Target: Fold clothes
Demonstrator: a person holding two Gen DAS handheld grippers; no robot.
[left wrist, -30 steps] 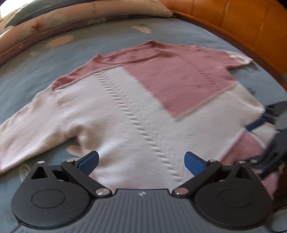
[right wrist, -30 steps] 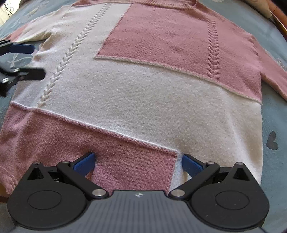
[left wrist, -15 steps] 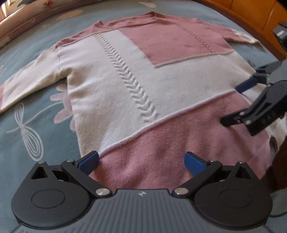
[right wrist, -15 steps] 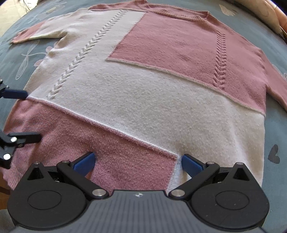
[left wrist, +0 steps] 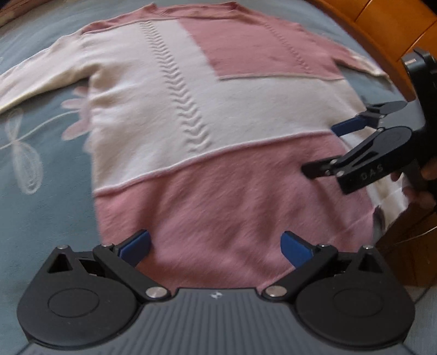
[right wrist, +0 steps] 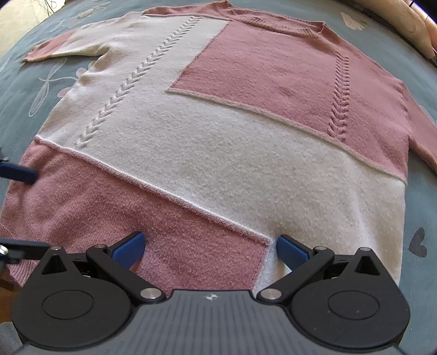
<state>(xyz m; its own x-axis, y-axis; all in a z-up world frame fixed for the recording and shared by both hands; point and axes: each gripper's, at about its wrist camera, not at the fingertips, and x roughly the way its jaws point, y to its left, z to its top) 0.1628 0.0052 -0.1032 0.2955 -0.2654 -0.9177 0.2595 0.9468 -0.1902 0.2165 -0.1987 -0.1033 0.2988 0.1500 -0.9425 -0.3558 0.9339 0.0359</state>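
Note:
A pink and cream knit sweater [left wrist: 207, 131] [right wrist: 218, 153] lies flat and spread out on the bed, neck at the far side, hem toward me. My left gripper [left wrist: 215, 247] hovers open over the pink band near the hem's left part, nothing between its blue pads. My right gripper [right wrist: 209, 250] is open too, above the hem where the pink block meets the cream. In the left wrist view the right gripper [left wrist: 325, 148] shows at the right edge, jaws apart, with a hand behind it. A blue pad of the left gripper [right wrist: 17, 173] pokes in at the right wrist view's left edge.
The sweater rests on a blue-grey bedsheet [left wrist: 35, 191] [right wrist: 420, 232] printed with dragonflies and flowers. An orange wooden bed frame [left wrist: 382, 24] curves along the far right. Both sleeves [left wrist: 32, 82] [right wrist: 420, 131] stretch out sideways on the sheet.
Both grippers have drawn back toward the hem, so more of the sweater shows in each view. The right gripper stays open at the left view's right edge. Nothing has been grasped.

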